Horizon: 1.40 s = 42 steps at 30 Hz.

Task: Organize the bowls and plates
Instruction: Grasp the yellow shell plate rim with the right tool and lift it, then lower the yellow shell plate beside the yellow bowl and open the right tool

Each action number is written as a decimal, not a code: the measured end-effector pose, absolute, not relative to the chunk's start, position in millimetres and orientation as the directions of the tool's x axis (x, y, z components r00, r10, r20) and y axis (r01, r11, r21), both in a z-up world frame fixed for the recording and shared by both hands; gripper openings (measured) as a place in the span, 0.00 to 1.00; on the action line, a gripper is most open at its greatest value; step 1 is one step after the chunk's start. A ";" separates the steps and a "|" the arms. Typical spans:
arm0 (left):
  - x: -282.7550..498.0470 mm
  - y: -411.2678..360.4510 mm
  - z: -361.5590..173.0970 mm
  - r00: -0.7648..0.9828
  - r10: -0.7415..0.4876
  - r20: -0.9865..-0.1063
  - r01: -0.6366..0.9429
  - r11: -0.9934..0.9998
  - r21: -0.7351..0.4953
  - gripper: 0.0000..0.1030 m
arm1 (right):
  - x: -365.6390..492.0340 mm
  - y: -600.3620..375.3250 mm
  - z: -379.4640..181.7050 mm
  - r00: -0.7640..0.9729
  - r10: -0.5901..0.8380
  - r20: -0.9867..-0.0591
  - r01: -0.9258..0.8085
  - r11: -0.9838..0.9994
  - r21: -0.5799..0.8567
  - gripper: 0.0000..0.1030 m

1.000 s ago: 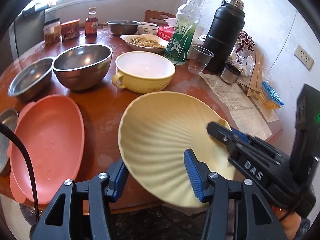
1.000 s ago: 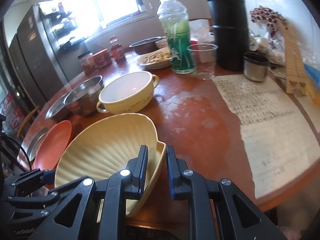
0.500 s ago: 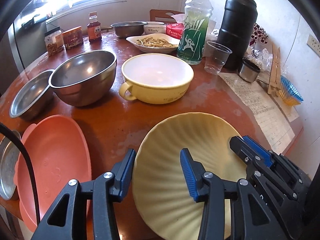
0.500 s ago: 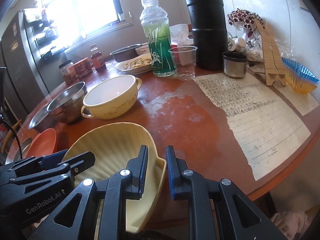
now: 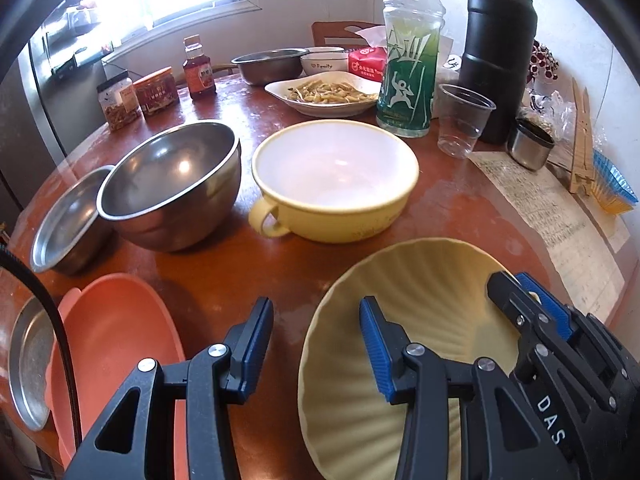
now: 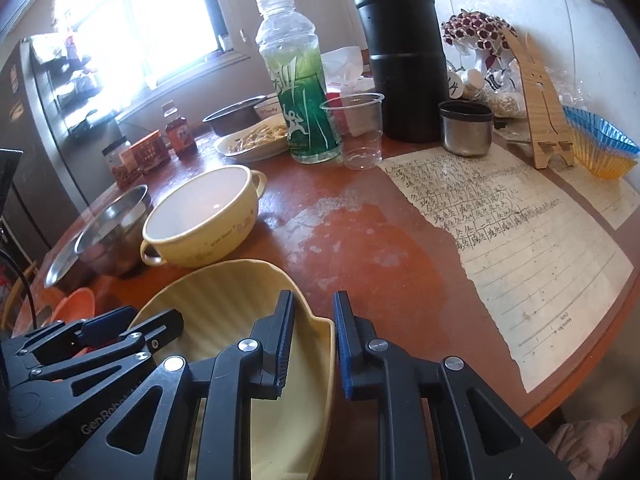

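Straddling the right edge of the yellow shell plate (image 6: pixel 256 364), the right gripper (image 6: pixel 312 344) is seen with one finger inside the rim and one outside; a narrow gap remains, and whether the rim is actually pinched cannot be told. The left gripper (image 5: pixel 316 344) is spread apart, one finger above the plate's left side and the other over bare table (image 5: pixel 224 276), nothing held. The plate is placed at the near edge of the table, between the two tools, and seems to rest there.

The sorting is judged barely begun. Just beyond the plate a yellow handled bowl (image 5: pixel 336 184) is left standing alone. To its left a large steel bowl (image 5: pixel 172 184) leans against a smaller steel bowl (image 5: pixel 68 224). An orange plate (image 5: pixel 116 340) is seen at the near left, partly over a steel dish (image 5: pixel 28 360). Nothing is yet fully stacked by kind.

All of these are empty. Farther back, a white dish (image 5: pixel 328 96) is filled with food, beside a green bottle (image 5: pixel 408 64), a clear cup (image 5: pixel 460 124) and a black flask (image 5: pixel 500 48).
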<state>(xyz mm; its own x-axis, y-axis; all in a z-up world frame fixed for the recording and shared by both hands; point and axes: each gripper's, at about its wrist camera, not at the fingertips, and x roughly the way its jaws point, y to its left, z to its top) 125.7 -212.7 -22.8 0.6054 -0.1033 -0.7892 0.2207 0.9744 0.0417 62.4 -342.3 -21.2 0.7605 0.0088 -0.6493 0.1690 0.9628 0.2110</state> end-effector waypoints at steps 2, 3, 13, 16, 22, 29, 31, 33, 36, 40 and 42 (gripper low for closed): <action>127.2 -213.8 -23.4 0.612 -0.089 -0.786 0.217 0.974 0.059 0.44 | 62.9 -341.6 -21.1 0.760 0.015 -0.650 0.171 0.960 0.222 0.21; 128.5 -213.5 -23.8 0.613 -0.084 -0.786 0.213 0.975 0.062 0.44 | 62.7 -340.3 -21.0 0.760 0.019 -0.650 0.166 0.961 0.222 0.21; 120.7 -203.1 -16.6 0.605 -0.154 -0.781 0.241 0.970 -0.004 0.44 | 53.5 -342.0 -8.2 0.787 0.050 -0.615 0.135 0.959 0.250 0.40; 115.6 -197.3 -12.5 0.598 -0.176 -0.782 0.249 0.968 -0.027 0.44 | 49.8 -340.1 -3.3 0.792 0.041 -0.609 0.130 0.963 0.235 0.50; 97.7 -179.9 1.9 0.622 -0.178 -0.762 0.239 0.971 -0.032 0.49 | 40.7 -329.4 9.3 0.807 0.046 -0.589 0.103 0.971 0.217 0.57; 75.8 -144.7 26.4 0.656 -0.179 -0.733 0.213 0.976 -0.048 0.53 | 25.8 -306.4 34.6 0.842 0.092 -0.531 0.028 0.977 0.213 0.63; 69.7 -128.2 34.7 0.667 -0.160 -0.727 0.189 0.981 -0.043 0.53 | 23.0 -296.5 42.3 0.849 0.105 -0.517 0.001 0.980 0.201 0.63; 65.5 -113.6 40.6 0.679 -0.142 -0.720 0.161 0.986 -0.044 0.54 | 21.7 -287.0 48.3 0.851 0.127 -0.509 -0.024 0.979 0.204 0.63; 58.3 -91.5 49.1 0.691 -0.121 -0.713 0.126 0.991 -0.046 0.55 | 21.5 -271.7 54.3 0.847 0.150 -0.509 -0.058 0.980 0.191 0.64; 49.8 -64.7 56.1 0.699 -0.091 -0.710 0.082 0.996 -0.047 0.56 | 21.6 -253.0 59.2 0.832 0.196 -0.518 -0.109 0.975 0.193 0.65; 46.4 -52.8 58.0 0.700 -0.084 -0.709 0.063 0.996 -0.057 0.57 | 22.1 -243.6 61.3 0.828 0.204 -0.522 -0.128 0.976 0.179 0.65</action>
<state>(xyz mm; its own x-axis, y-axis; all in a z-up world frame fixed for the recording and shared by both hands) 46.4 -52.8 58.0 0.6999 -0.0843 -0.7092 0.0627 0.9964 -0.0565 22.1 -243.6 61.3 0.8281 0.2040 -0.5222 -0.1277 0.9756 0.1787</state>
